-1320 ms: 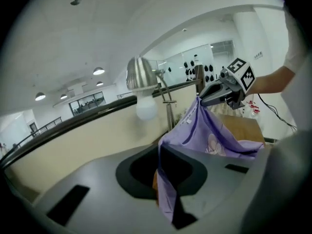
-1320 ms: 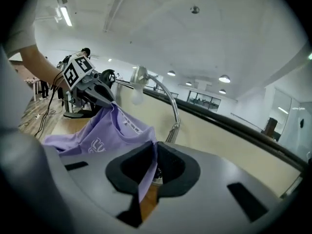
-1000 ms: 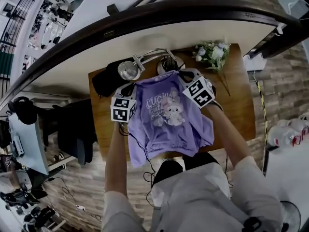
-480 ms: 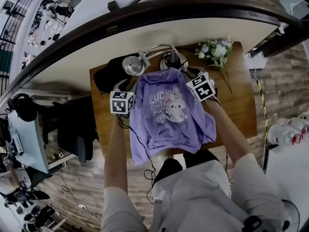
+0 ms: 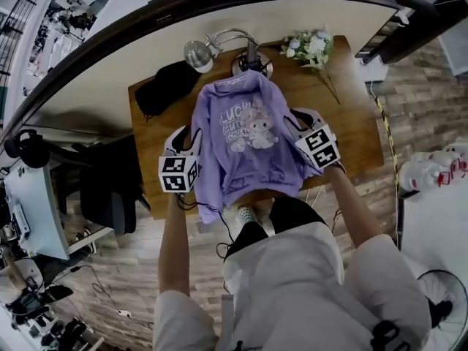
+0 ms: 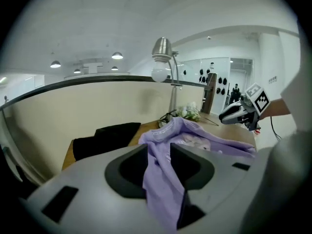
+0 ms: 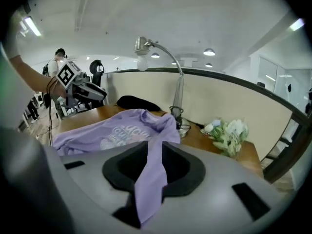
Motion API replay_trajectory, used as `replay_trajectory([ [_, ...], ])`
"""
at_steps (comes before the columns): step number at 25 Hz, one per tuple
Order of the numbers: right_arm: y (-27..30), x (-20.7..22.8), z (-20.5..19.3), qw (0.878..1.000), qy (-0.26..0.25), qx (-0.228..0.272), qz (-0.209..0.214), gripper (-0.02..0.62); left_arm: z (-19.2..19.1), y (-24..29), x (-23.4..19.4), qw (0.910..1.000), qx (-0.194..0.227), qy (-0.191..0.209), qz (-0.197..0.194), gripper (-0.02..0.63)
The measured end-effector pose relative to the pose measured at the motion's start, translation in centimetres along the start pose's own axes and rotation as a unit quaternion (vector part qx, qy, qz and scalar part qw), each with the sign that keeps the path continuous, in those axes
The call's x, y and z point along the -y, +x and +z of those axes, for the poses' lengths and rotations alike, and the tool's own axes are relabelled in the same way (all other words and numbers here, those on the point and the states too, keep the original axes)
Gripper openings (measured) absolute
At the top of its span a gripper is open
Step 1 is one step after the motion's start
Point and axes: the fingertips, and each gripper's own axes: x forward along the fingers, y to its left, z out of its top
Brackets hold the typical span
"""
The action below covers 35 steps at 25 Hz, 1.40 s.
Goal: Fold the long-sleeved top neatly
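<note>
Purple top (image 5: 245,163) cloth lies btwn jaws of L gripper (image 6: 159,149), opening, & R gripper (image 7: 155,151), spread, unpinched.

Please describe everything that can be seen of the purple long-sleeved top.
The purple top looks like soft knit fabric, with a cartoon animal and pale lettering on the chest. It lies front up on the wooden table, collar toward the lamp, and one lower corner hangs over the near edge. A strip of it runs between the fingers of the left gripper, which is opening, and of the right gripper.
</note>
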Motion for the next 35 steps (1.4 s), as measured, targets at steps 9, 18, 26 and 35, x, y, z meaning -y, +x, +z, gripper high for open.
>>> replay_trajectory([
  [9,-6.4,-11.8,-9.7,0.999,0.009,-0.039,0.031,0.092,-11.0,-6.5,9.7,0.9968,-0.05,0.043,-0.045,0.149],
  [18,-9.4,-17.9,-16.5,0.996,-0.01,-0.081,0.038,0.097,-18.0,-11.2,18.7,0.994,-0.047,-0.001,-0.098,0.149],
  [26,-8.6,-18.0,-20.2,0.993,0.002,-0.119,0.015,0.19,-23.6,-10.6,16.0,0.9931,-0.115,0.004,-0.024,0.187],
  [35,-7.8,-17.2,-20.9,0.993,0.013,-0.115,-0.01,0.031,-24.2,-9.7,16.8,0.985,-0.148,0.087,-0.017,0.192],
])
